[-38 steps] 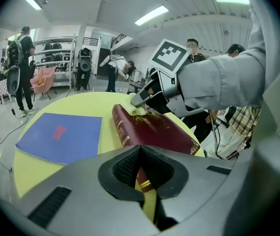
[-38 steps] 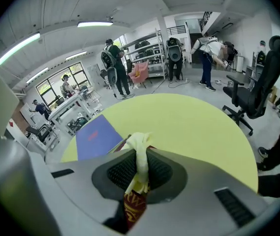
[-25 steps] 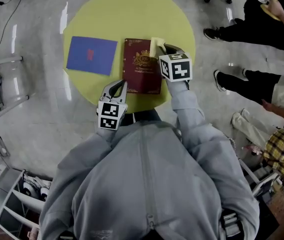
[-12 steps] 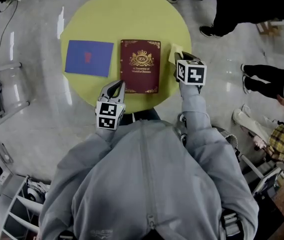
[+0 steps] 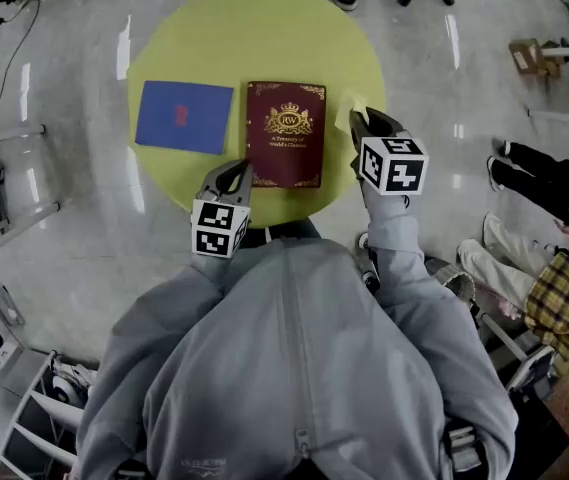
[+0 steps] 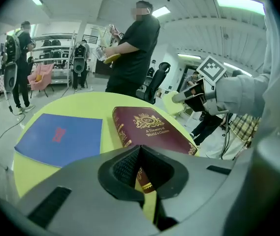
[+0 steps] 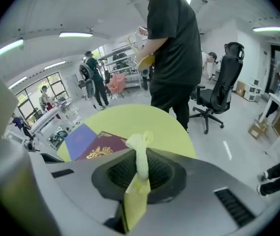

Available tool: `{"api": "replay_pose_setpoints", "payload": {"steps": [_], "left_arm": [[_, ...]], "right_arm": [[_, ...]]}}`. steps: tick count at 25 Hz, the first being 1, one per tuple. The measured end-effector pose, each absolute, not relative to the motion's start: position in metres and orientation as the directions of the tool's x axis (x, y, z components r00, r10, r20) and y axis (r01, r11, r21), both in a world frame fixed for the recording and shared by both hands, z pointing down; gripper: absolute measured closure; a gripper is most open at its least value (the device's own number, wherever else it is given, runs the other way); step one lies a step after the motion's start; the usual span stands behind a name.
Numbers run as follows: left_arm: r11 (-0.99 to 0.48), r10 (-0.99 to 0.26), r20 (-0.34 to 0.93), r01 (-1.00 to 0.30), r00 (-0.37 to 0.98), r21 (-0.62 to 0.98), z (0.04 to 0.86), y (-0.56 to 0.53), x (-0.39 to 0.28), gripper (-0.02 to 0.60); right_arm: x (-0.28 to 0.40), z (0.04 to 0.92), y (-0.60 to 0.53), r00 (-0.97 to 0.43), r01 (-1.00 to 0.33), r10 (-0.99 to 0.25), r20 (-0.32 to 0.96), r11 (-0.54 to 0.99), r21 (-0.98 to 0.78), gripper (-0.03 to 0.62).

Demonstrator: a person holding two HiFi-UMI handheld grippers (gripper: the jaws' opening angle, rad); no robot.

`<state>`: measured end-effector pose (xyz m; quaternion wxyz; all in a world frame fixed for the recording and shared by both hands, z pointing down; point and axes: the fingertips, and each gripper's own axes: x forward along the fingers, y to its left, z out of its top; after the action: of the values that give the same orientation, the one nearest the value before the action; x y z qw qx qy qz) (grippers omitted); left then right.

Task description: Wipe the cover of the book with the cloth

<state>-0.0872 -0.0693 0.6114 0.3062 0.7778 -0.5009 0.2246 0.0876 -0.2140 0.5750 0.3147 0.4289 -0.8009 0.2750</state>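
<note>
The right gripper (image 5: 367, 120) pinches the yellow cloth (image 5: 348, 111) just off the right edge of the maroon book (image 5: 285, 134) lying flat on the round table (image 5: 254, 28), while the left gripper (image 5: 236, 174) waits at the book's near corner, jaws pressed together on nothing.

— How is the light in the head view?
— Even and soft from overhead, the picture crisp; white streaks of glare lie on the glossy floor (image 5: 74, 218) beside the table (image 5: 264, 38); shadows are faint.
— And the two gripper views?
— Heavy fisheye bending with black corners; the ceiling strip lights (image 6: 238, 3) burn bright; the book (image 6: 149, 129) is sharp, its gold print readable; the cloth (image 7: 139, 181), close to the lens, is soft and out of focus.
</note>
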Motion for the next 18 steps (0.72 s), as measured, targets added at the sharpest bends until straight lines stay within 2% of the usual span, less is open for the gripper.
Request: {"api": "replay_pose_setpoints", "payload": {"steps": [5,9,18], "left_arm": [[-0.307,-0.641,0.654,-0.915,0.401,0.261,0.609,-0.063,-0.088,0.563],[-0.313,-0.637,0.651,-0.91,0.413,0.27,0.609,-0.058,-0.084,0.563],[-0.336,-0.609,0.663,-0.899,0.435,0.281,0.618,-0.048,-0.075,0.563]], "right_arm": [[0.032,0.547,-0.199,-0.562,-0.783,-0.478,0.675,0.571,-0.247,0.537],[-0.016,0.554,-0.176,-0.644,-0.708,-0.39,0.659,0.631,-0.318,0.537],[-0.09,0.573,-0.144,-0.722,-0.591,-0.234,0.651,0.698,-0.405,0.537]]}}
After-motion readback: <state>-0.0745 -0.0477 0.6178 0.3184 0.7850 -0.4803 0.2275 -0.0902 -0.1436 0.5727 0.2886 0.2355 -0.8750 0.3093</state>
